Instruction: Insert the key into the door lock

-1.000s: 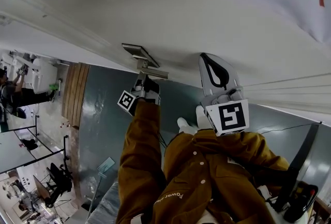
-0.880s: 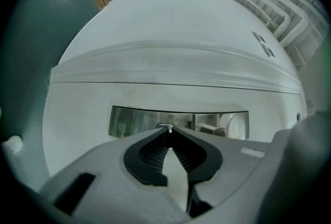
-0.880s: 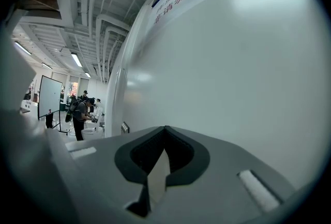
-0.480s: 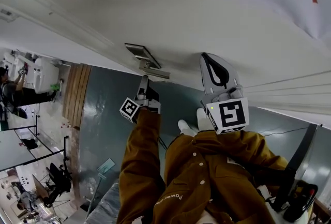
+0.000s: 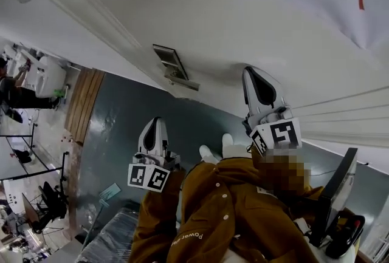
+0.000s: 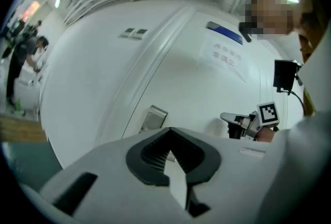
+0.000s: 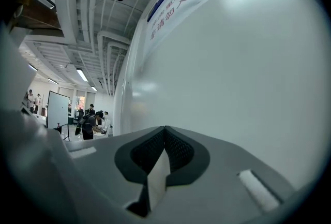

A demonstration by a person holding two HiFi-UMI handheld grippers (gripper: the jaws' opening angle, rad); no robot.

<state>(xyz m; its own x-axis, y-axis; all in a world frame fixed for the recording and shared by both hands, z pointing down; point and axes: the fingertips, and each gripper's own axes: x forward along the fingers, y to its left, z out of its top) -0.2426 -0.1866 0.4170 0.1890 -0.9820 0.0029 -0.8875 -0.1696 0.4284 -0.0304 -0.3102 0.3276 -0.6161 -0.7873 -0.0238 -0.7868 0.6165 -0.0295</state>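
Left gripper (image 5: 154, 127), jaws pressed together and empty, has the lock plate (image 5: 174, 66) at its one o'clock on the door (image 5: 231, 25). Right gripper (image 5: 256, 79), likewise closed on nothing, sees it at nine o'clock. The left looks nearer; no key shows anywhere.

"What's worn?"
"A mustard-brown jacket (image 5: 225, 213), buttoned, white lettering on it; white shoes (image 5: 211, 151)."
"The left gripper (image 5: 152, 124) and right gripper (image 5: 255, 75)?"
"Pale grey shells, black-lined jaws, black-and-white marker cubes (image 5: 278, 135)."
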